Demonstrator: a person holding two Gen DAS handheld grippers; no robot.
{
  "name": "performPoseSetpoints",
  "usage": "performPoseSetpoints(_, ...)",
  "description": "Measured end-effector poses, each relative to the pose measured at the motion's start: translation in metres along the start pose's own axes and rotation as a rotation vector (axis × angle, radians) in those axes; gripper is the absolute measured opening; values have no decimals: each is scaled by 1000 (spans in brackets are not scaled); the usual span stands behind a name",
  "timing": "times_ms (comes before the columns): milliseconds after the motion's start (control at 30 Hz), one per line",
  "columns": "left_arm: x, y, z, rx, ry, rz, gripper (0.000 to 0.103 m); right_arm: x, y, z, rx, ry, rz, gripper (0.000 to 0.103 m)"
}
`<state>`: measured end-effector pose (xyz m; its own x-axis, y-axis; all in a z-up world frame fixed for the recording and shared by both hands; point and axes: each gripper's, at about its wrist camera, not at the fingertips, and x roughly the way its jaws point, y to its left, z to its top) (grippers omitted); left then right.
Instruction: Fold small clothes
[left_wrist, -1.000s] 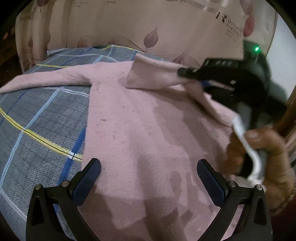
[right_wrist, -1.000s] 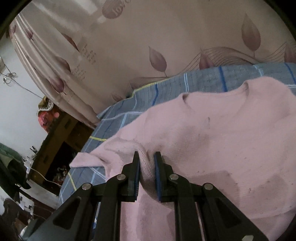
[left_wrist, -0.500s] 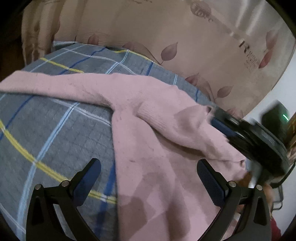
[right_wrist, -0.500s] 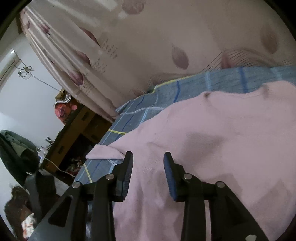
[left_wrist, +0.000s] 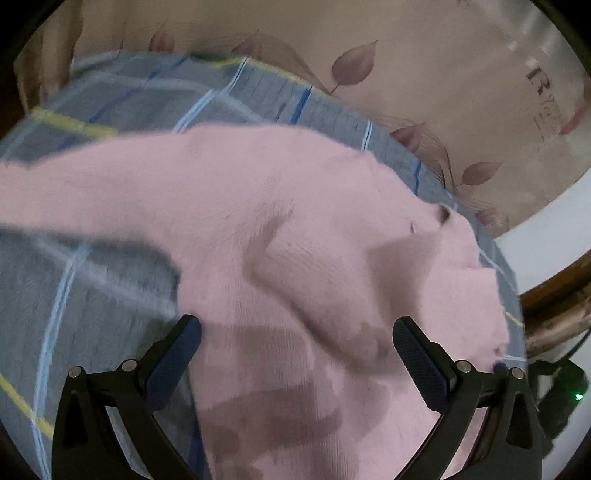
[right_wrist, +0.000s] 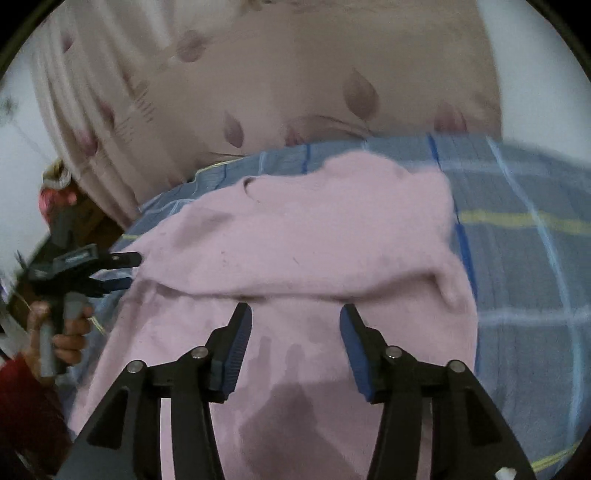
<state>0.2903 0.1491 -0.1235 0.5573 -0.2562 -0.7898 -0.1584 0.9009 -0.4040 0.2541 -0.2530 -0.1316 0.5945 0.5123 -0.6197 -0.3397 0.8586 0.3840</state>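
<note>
A pink knit sweater (left_wrist: 295, 258) lies spread on a blue plaid bedsheet (left_wrist: 92, 295). One sleeve stretches out to the left in the left wrist view; the other sleeve lies folded across the body (right_wrist: 314, 266). My left gripper (left_wrist: 295, 354) is open and empty, low over the sweater's body. It also shows at the left edge of the right wrist view (right_wrist: 122, 269), beside the sweater's edge. My right gripper (right_wrist: 295, 332) is open and empty, just above the folded sleeve. A small neck opening (right_wrist: 251, 182) shows at the sweater's far edge.
A beige curtain with leaf prints (right_wrist: 295, 92) hangs behind the bed. A brown wooden bed frame (left_wrist: 554, 306) runs at the right in the left wrist view. Dark furniture and clutter (right_wrist: 55, 199) stand off the bed's left side.
My right gripper let go of the sleeve, opened, and drew back, leaving the sleeve folded across the body. My left gripper stayed open and swung across the sweater.
</note>
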Motion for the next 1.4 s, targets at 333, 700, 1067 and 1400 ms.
performPoseSetpoints(333,10,0,42,-93,-120,-74,15,-6,-3,-2,29,-43,34,54)
performPoseSetpoints(700,-31,5,90,61,-314,113,6,-6,-9,-1,67,-57,37,58)
performPoseSetpoints(1067,-99,118,55,-87,-252,63,58,-5,-15,-2,91,-54,32,65)
performPoseSetpoints(1400,-146,306,7,-649,-232,-68,61,-6,-23,-2,128,-59,19,69)
